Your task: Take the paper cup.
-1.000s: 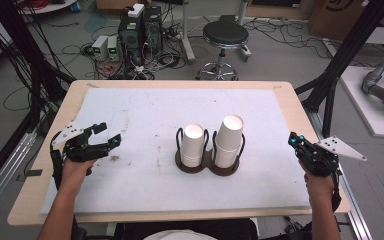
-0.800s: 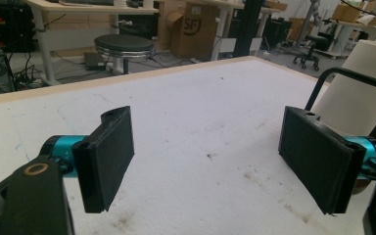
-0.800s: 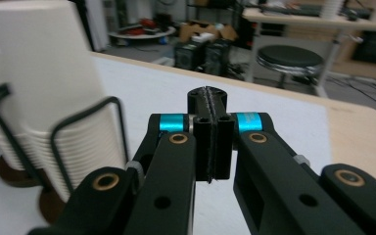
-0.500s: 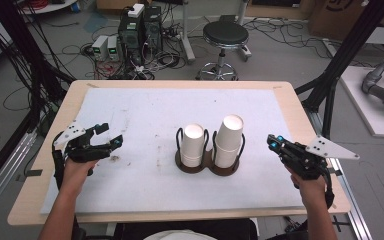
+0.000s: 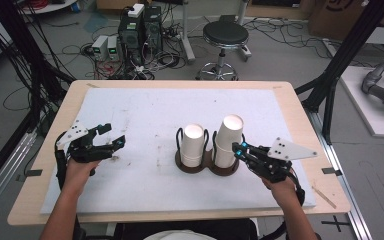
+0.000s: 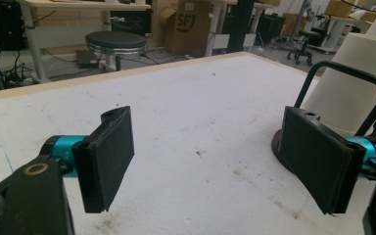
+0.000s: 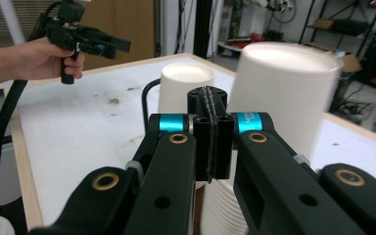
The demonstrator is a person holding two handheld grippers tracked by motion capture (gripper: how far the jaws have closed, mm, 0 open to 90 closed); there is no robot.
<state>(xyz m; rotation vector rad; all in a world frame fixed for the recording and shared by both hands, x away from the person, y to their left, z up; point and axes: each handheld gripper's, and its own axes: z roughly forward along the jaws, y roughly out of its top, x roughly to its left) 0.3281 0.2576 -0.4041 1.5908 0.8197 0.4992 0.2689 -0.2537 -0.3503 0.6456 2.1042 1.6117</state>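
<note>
Two upside-down stacks of white paper cups stand in a dark two-slot holder (image 5: 207,168) with black wire handles, mid-table. The left stack (image 5: 193,145) is shorter than the right stack (image 5: 228,139). My right gripper (image 5: 237,147) is shut with nothing in it, its tip just beside the taller stack's right side. In the right gripper view the closed jaws (image 7: 209,105) point between the short stack (image 7: 183,90) and the tall stack (image 7: 286,93). My left gripper (image 5: 113,135) hovers open over the mat at the left. In the left gripper view its jaws (image 6: 215,166) stand wide, with a cup stack (image 6: 357,83) at the right.
A white mat (image 5: 145,110) with small brown stains covers the wooden table (image 5: 300,115). Behind the table stand a black stool (image 5: 225,35) and computer cases (image 5: 140,25) among cables. Black frame posts (image 5: 340,65) rise at both sides.
My right gripper has moved left across the mat from the table's right edge to the taller cup stack, still shut. The left gripper has stayed in place, open.
</note>
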